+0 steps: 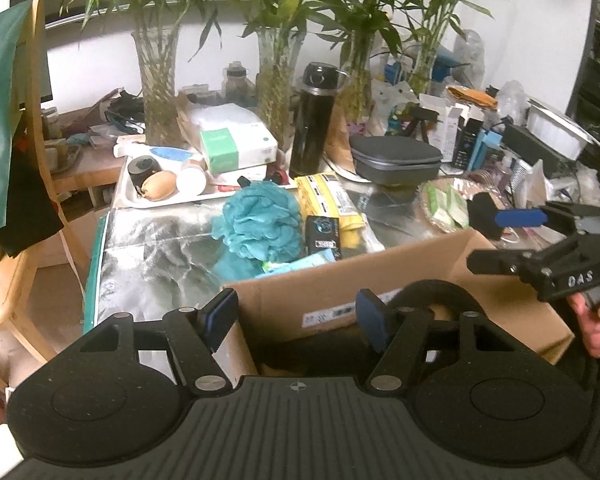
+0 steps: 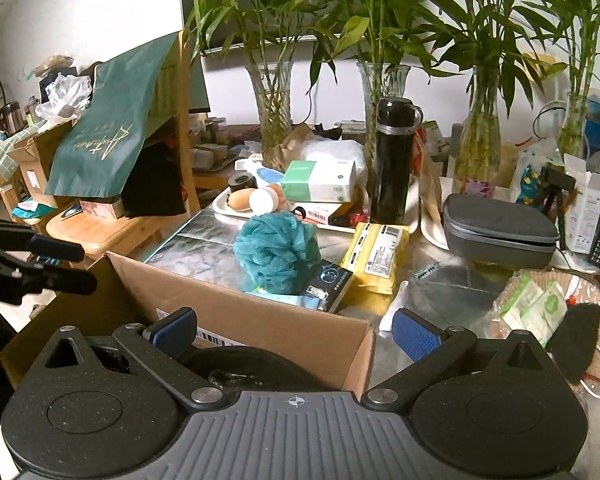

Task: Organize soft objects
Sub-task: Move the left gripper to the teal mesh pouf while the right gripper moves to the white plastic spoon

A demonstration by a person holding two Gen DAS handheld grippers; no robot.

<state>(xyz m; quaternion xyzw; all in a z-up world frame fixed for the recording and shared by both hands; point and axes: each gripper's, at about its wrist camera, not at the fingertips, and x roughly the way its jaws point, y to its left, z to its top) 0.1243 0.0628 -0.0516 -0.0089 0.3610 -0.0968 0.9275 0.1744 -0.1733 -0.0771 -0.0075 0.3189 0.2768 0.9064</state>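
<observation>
– What is lying on the table?
– A teal mesh bath pouf, bunched and ruffled, is sitting just past the cardboard box at its twelve o'clock.
– Anything inside?
– Something dark is lying in the open box; I cannot tell what.

**A:** Where does the left wrist view look from?

**B:** From just behind the left hand-held gripper, low over a cardboard box, angled down and forward across the cluttered table. The right hand-held gripper enters at its right edge.

**A:** And the right wrist view?

**B:** Similar, but set further right, behind the right hand-held gripper. Both views share the box, a teal bath pouf and a black flask, all close by.
</observation>
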